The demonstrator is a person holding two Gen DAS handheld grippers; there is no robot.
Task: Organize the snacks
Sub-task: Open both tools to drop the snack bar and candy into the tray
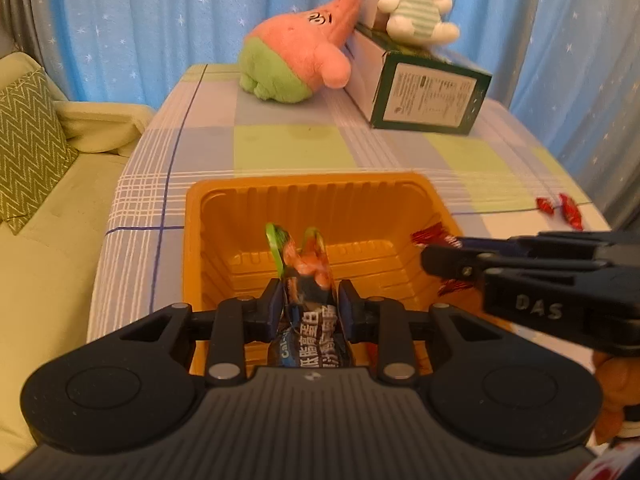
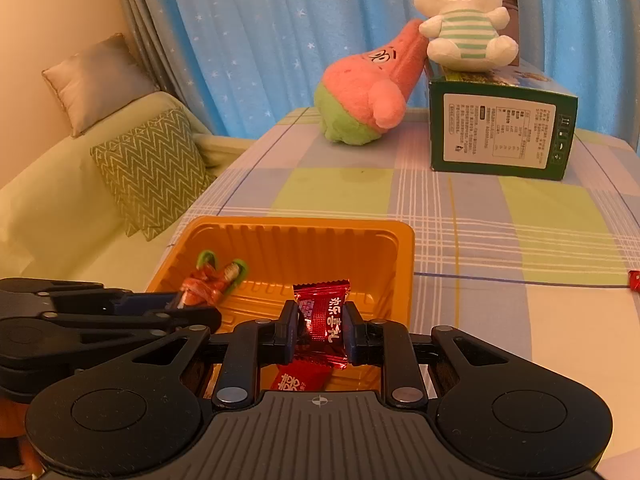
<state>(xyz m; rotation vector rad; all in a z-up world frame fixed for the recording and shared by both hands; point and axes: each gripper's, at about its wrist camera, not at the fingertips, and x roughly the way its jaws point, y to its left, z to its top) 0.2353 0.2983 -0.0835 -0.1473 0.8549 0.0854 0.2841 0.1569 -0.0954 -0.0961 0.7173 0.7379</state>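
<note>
An orange plastic tray (image 1: 320, 188) (image 2: 296, 226) sits on the checked tablecloth near the front. My left gripper (image 1: 310, 304) is shut on a dark snack packet with orange and green ends (image 1: 304, 280) and holds it over the tray; it also shows in the right wrist view (image 2: 208, 284). My right gripper (image 2: 320, 328) is shut on a red candy (image 2: 322, 320) over the tray's right part; it enters the left wrist view from the right (image 1: 444, 258). Another red candy (image 2: 294, 380) lies in the tray below it. Two red candies (image 1: 560, 208) lie on the cloth at the right.
A pink and green plush (image 1: 296, 60) (image 2: 368, 100) leans on a green carton (image 1: 424, 92) (image 2: 500, 128) at the table's back, with a white plush (image 1: 416, 0) (image 2: 460, 20) on top. A sofa with cushions (image 1: 32, 128) (image 2: 152, 172) stands left of the table. Blue curtains hang behind.
</note>
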